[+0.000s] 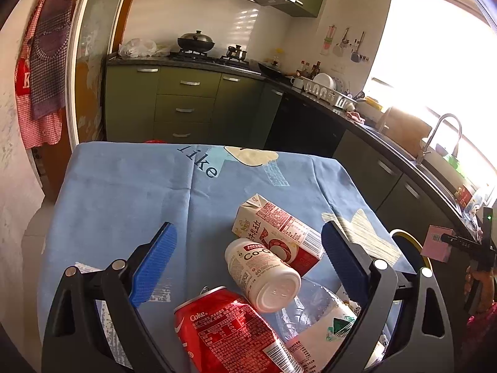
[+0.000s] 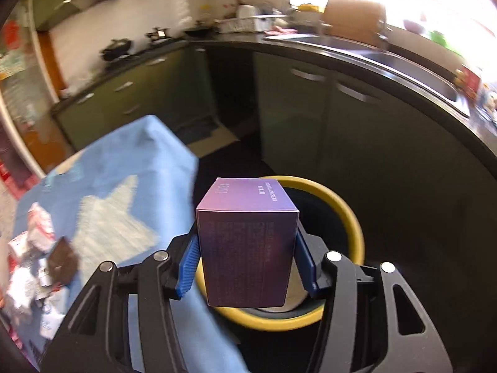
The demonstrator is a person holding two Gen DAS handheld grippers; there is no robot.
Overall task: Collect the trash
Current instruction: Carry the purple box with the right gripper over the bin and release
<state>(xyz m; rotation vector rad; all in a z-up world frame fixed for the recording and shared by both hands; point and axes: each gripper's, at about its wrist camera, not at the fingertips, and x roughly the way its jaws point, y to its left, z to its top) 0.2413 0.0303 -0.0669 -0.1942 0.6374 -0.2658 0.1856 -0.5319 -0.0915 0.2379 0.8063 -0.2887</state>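
Right gripper [image 2: 247, 267] jaws clamped on a purple box [image 2: 247, 248], held above the yellow-rimmed bin [image 2: 348, 214] just beside the table [image 2: 124, 168] edge. Left gripper [image 1: 248, 261] jaws wide open, gripping nothing, hovering over the trash pile on the blue cloth: red Coke can [image 1: 230, 332], white bottle [image 1: 264, 273] lying on its side touching a milk carton [image 1: 276, 230], clear plastic wrapper [image 1: 313, 307] next to them. More crumpled wrappers [image 2: 34, 248] visible on the table in right wrist view.
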